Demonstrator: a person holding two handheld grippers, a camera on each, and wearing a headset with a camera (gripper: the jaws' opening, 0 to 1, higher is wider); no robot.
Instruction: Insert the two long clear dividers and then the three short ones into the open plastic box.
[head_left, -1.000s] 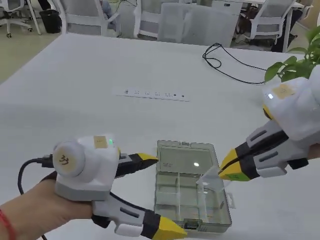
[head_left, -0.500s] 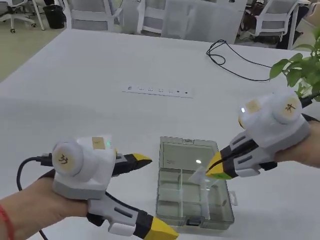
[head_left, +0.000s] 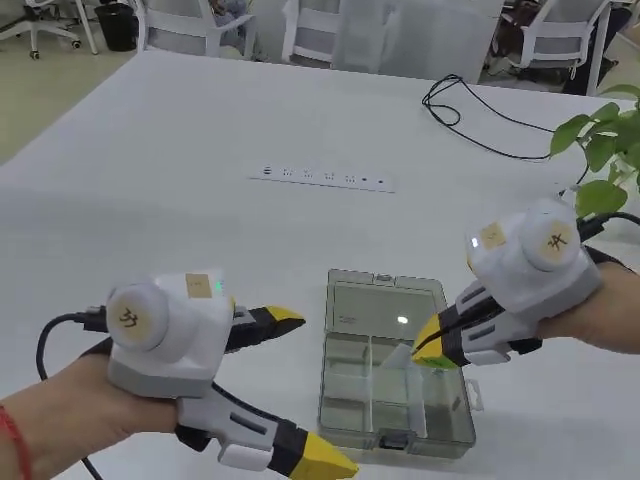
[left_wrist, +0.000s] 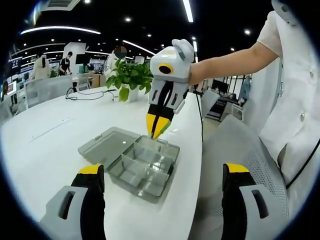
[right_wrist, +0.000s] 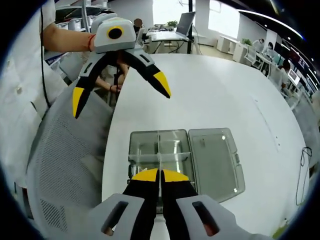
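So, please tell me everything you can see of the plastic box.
The plastic box is shallow, rectangular, clear grey-green. It lies on the white table near the person, lid open flat on the far side, a latch on the near wall. Fitted dividers cross inside. The right gripper, shut on a clear divider, holds it over the right half.

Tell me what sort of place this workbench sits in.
Most likely an open-plan office or lab: office chairs stand beyond the big white table, a power strip lies on it, and the left gripper view shows strip ceiling lights and a potted plant.
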